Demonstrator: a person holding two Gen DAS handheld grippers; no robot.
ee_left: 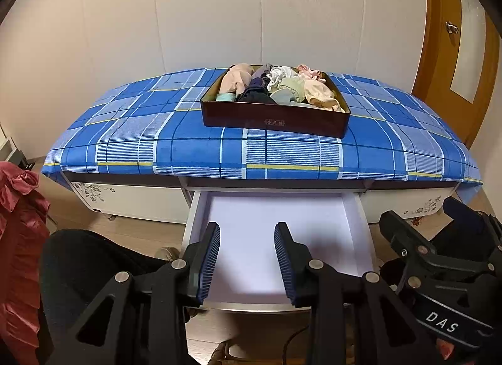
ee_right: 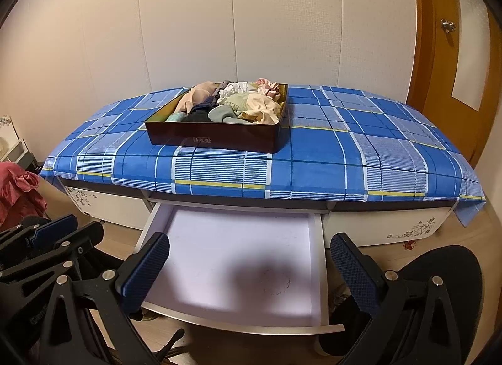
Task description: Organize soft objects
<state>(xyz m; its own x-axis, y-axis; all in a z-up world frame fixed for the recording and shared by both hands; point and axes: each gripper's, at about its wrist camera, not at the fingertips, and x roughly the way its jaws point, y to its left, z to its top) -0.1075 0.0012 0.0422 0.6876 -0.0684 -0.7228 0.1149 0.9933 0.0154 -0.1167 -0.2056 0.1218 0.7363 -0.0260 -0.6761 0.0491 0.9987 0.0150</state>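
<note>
A dark brown box stands on the blue plaid cloth on a low cabinet. It holds several crumpled soft garments in beige, white, green and dark colours. Below it a white drawer is pulled open and holds nothing. My left gripper is open and empty above the drawer's front. My right gripper is open wide and empty, also above the drawer. The right gripper also shows in the left wrist view.
A red ruffled fabric hangs at the left. A wooden door stands at the right. White cabinet fronts with flower prints flank the drawer. A dark round seat sits near the grippers.
</note>
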